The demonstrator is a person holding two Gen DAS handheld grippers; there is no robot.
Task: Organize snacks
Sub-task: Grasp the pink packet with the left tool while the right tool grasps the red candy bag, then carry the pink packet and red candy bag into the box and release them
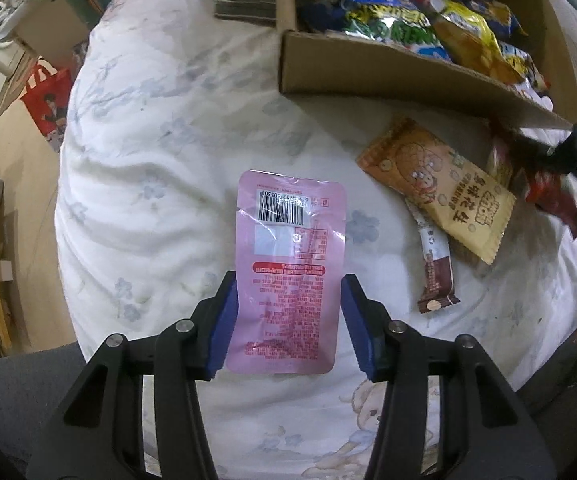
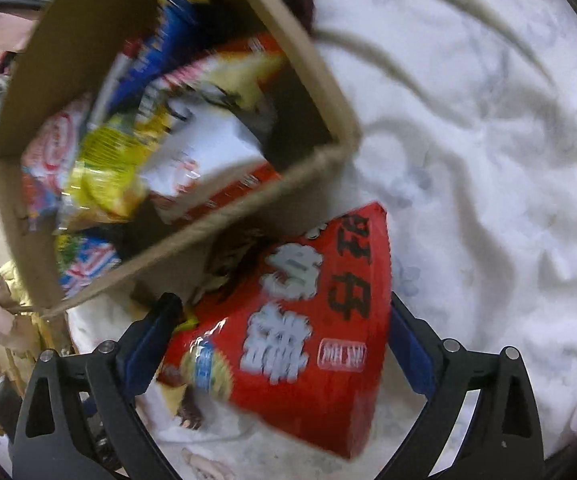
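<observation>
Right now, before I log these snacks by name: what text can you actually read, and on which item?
pink pouch: barcode digits, upside down, seem to end "303301"; the red fine print is too small.
orange packet: upside-down Chinese lettering, not readable with confidence.
red bag: large Chinese characters, too motion-blurred.
brown bar wrapper: print too small.

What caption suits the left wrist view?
Left gripper holding a pink pouch above the bedsheet, near the snack box.
</observation>
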